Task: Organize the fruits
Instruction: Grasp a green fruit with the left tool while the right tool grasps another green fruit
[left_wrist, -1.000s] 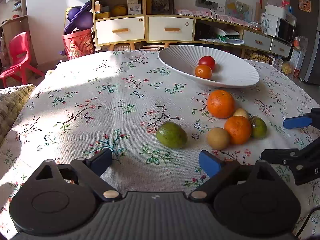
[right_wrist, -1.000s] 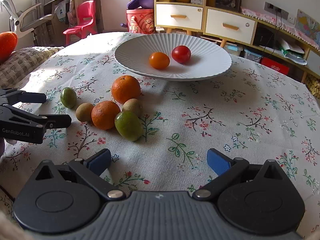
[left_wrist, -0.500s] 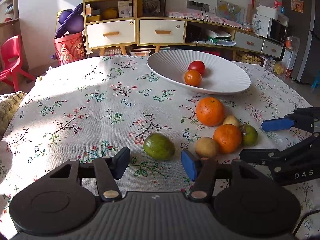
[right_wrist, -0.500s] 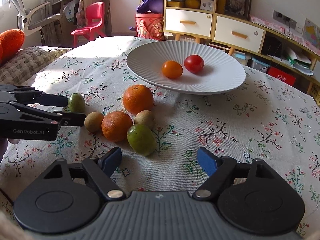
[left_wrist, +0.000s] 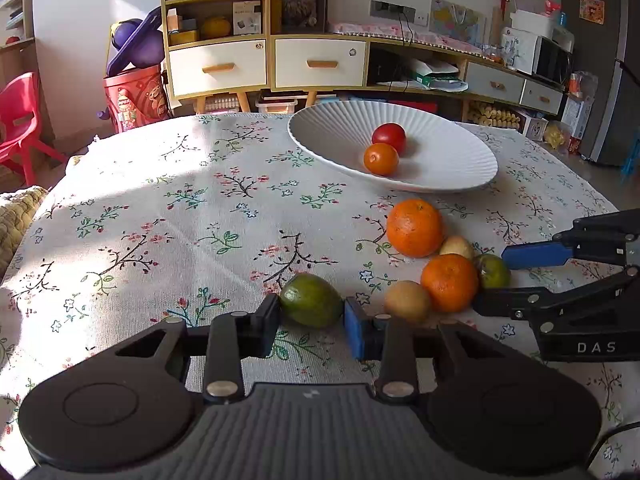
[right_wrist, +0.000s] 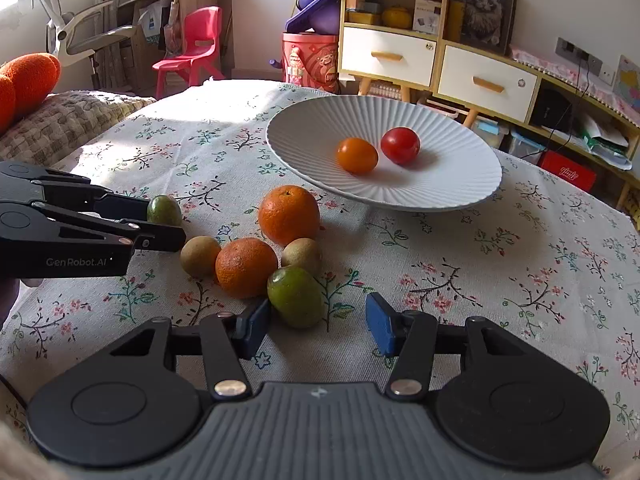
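A white ribbed bowl (left_wrist: 440, 176) (right_wrist: 460, 192) holds a red tomato (left_wrist: 389, 137) and a small orange fruit (left_wrist: 381, 159). On the floral cloth lie two oranges (left_wrist: 414, 228) (left_wrist: 449, 282), two brown kiwis (left_wrist: 407, 301) (left_wrist: 456, 246) and two green fruits. My left gripper (left_wrist: 311, 320) has its pads touching both sides of the larger green fruit (left_wrist: 311, 299), which rests on the cloth. My right gripper (right_wrist: 316, 324) is open around the other green fruit (right_wrist: 295, 297), pads apart from it.
The table's far edge faces shelves and drawers (left_wrist: 272, 64). A red chair (left_wrist: 20, 120) and a red bucket (left_wrist: 134, 98) stand at the far left. A woven cushion (right_wrist: 68, 120) lies beside the table. The right gripper (left_wrist: 568, 280) reaches in beside the fruit cluster.
Both grippers moved forward and narrowed. The left closed onto the larger green fruit. The right came around the other green fruit.
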Demonstrator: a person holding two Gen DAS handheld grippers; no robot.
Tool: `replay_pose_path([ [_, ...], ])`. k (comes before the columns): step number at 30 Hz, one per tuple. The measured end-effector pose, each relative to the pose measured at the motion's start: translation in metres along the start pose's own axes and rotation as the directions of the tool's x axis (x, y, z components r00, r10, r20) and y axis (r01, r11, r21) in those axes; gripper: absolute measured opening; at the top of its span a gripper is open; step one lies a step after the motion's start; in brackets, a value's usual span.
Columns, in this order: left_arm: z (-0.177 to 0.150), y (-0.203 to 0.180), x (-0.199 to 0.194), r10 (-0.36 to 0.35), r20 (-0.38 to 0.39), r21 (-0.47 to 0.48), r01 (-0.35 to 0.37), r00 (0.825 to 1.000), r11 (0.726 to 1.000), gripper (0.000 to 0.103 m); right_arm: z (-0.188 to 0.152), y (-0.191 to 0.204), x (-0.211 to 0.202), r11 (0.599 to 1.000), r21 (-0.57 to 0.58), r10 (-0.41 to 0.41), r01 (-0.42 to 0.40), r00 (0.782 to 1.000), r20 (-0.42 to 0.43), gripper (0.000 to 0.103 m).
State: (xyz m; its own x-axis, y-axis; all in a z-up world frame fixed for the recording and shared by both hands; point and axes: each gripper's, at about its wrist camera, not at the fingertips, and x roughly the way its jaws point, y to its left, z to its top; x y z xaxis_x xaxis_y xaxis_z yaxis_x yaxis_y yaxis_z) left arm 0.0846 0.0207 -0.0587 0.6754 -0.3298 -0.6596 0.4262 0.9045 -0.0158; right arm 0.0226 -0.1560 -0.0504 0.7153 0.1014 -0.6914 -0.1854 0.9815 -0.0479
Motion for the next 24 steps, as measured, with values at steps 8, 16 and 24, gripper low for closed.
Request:
replay_pose_path([
  [8,0.002,0.002,0.0,-0.004,-0.012,-0.011,0.004,1.0,1.0,0.019,0.002,0.004,0.0,0.999,-0.02,0.027,-0.027,1.0,0.002,0.029],
  [16,0.006,0.001,-0.001,-0.007,-0.038,-0.022,0.006,0.999,1.0,0.019,0.004,0.002,-0.001,0.999,-0.004,0.05,-0.051,0.999,-0.008,0.025],
  [24,0.012,-0.002,-0.005,-0.023,-0.076,-0.054,0.019,0.997,0.998,0.019,0.01,-0.003,-0.006,0.998,0.024,0.057,-0.057,0.998,-0.018,0.025],
])
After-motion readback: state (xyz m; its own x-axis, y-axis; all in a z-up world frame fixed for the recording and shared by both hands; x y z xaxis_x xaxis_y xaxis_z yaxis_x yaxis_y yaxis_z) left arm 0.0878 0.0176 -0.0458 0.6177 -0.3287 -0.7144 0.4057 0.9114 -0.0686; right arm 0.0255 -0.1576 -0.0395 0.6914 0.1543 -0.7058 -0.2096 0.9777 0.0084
